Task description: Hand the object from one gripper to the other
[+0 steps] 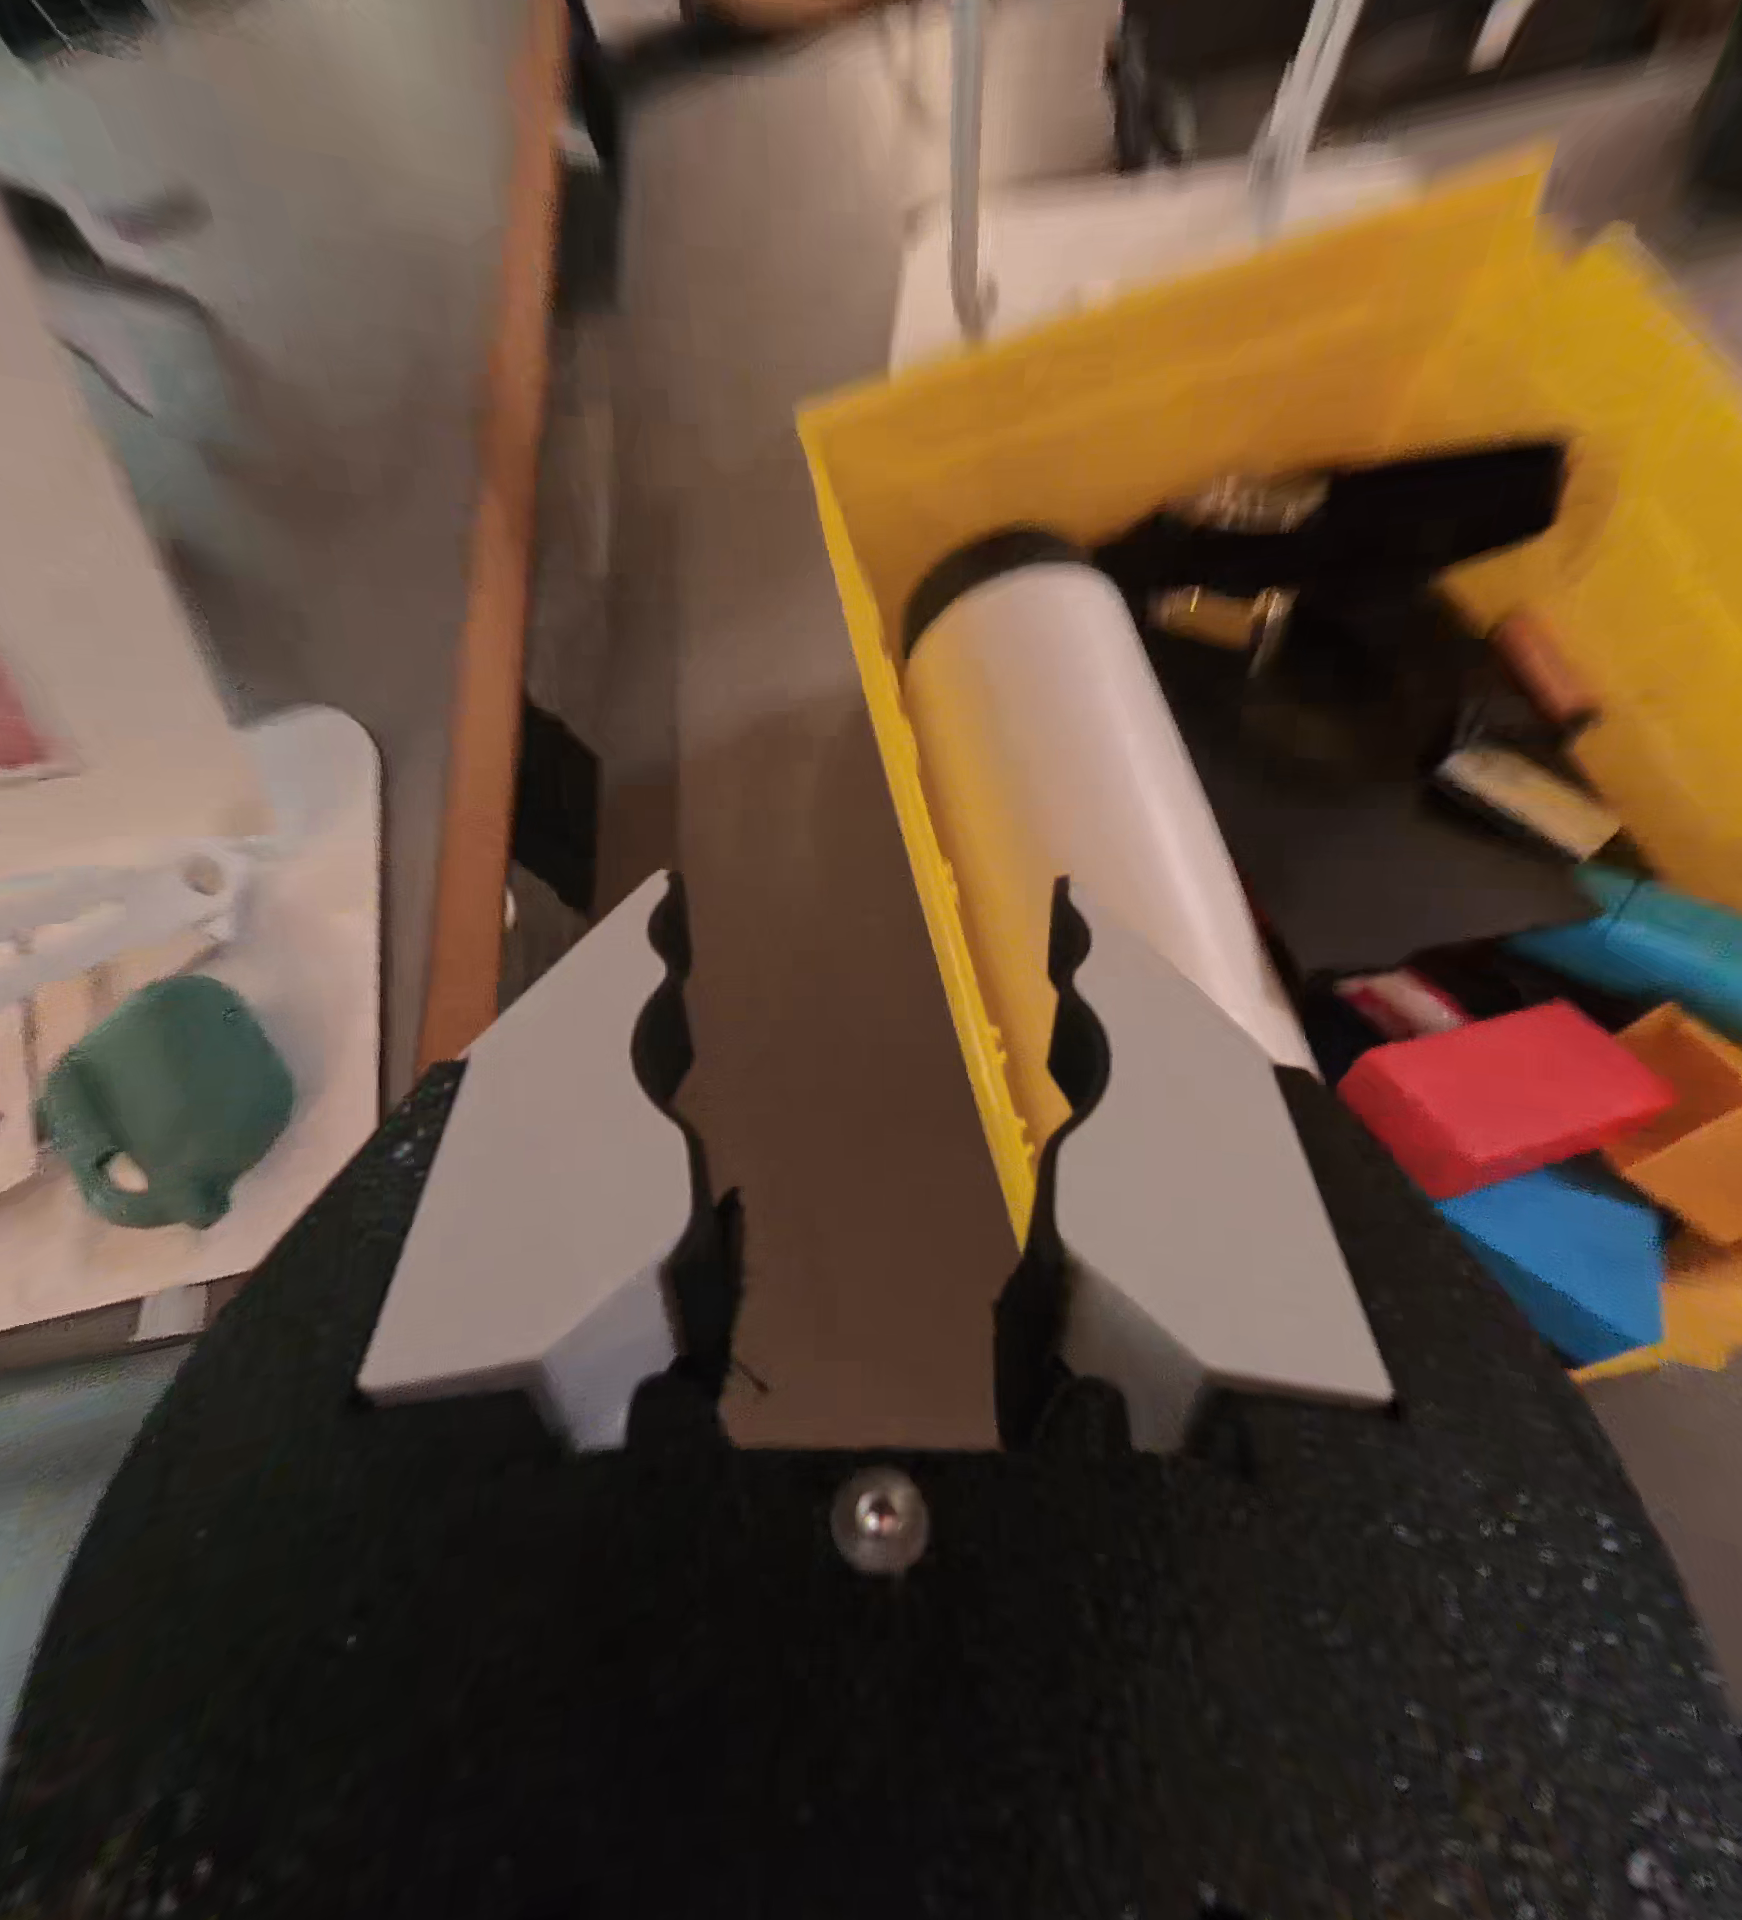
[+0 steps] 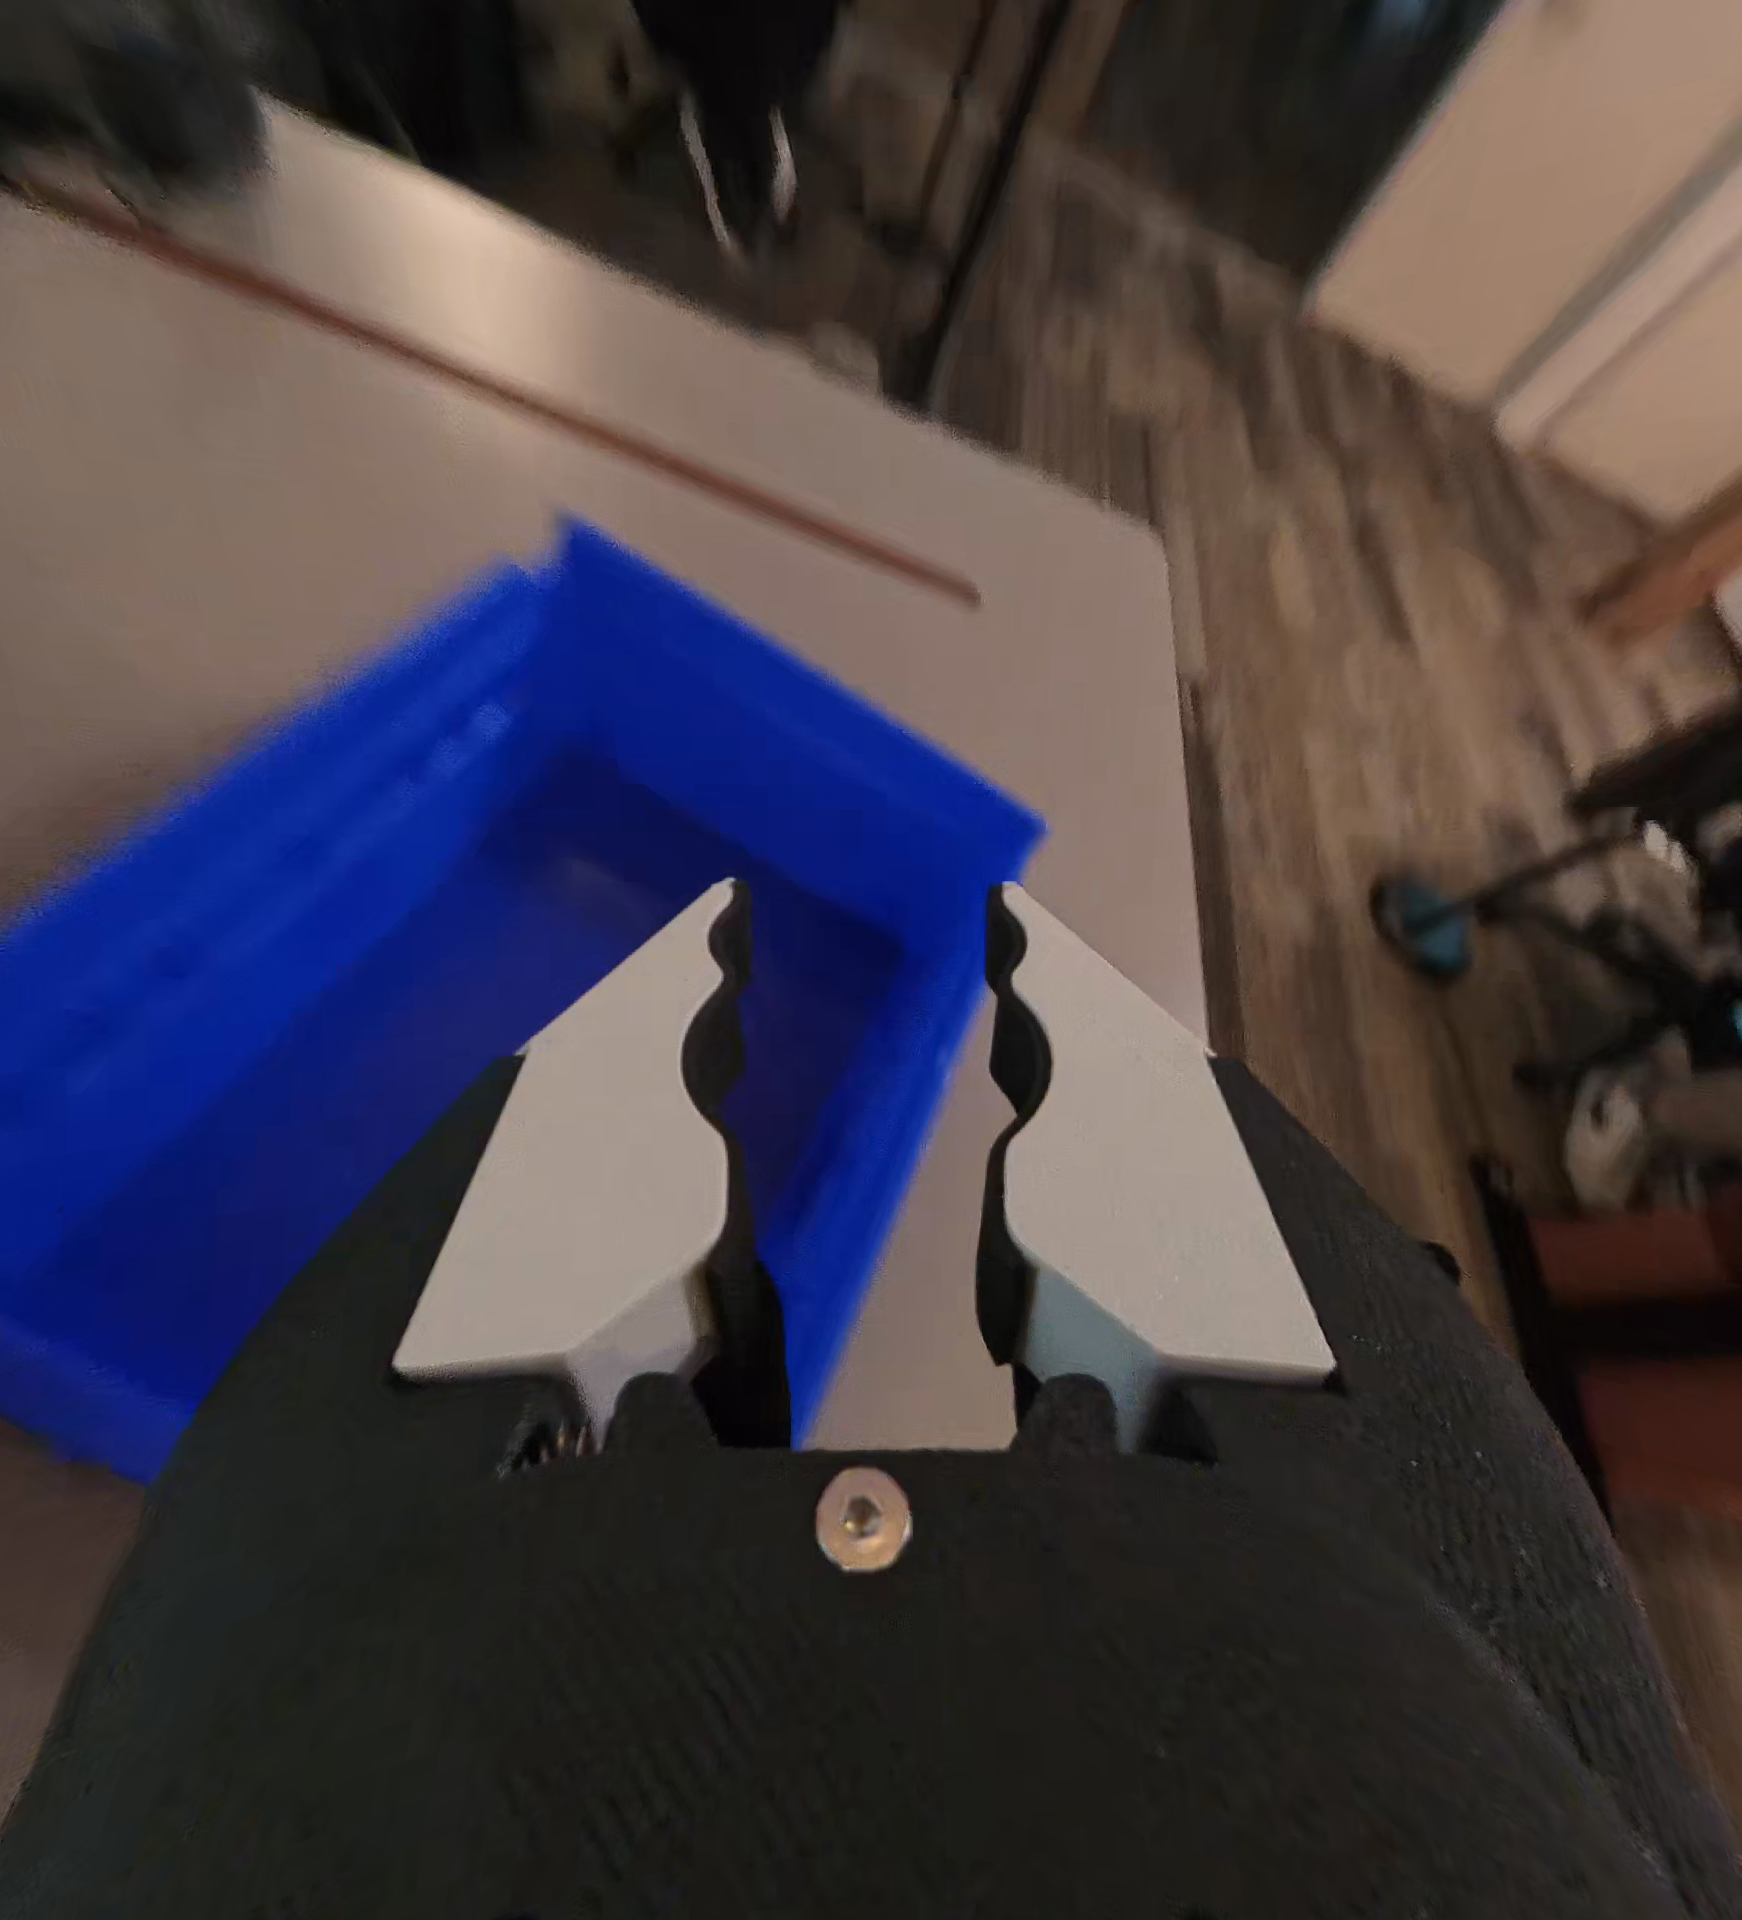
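Tongs on both sides gape wide, holding nothing. Left tongs (image 1: 862, 883) hover tilted down beside the yellow bin (image 1: 1158, 353), where candidates wait heaped: white cylinder (image 1: 1043, 748), red block (image 1: 1501, 1101). Which one is the object, I cannot tell. Right tongs (image 2: 862, 888) angle over the bare blue bin (image 2: 410, 831) on the tabletop (image 2: 223, 468), probably the drop-off.

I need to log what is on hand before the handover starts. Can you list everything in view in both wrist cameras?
yellow bin: 1, yellow, right in left wrist view
white cylinder: 1, white with black end, inside yellow bin
red block: 1, red, in yellow bin
blue block: 1, blue, under red block
green case: 1, dark green, on table at left
blue bin: 1, blue, nothing seen inside, on table
left gripper: 1, grey fingers, open, empty
right gripper: 1, grey fingers, open, empty
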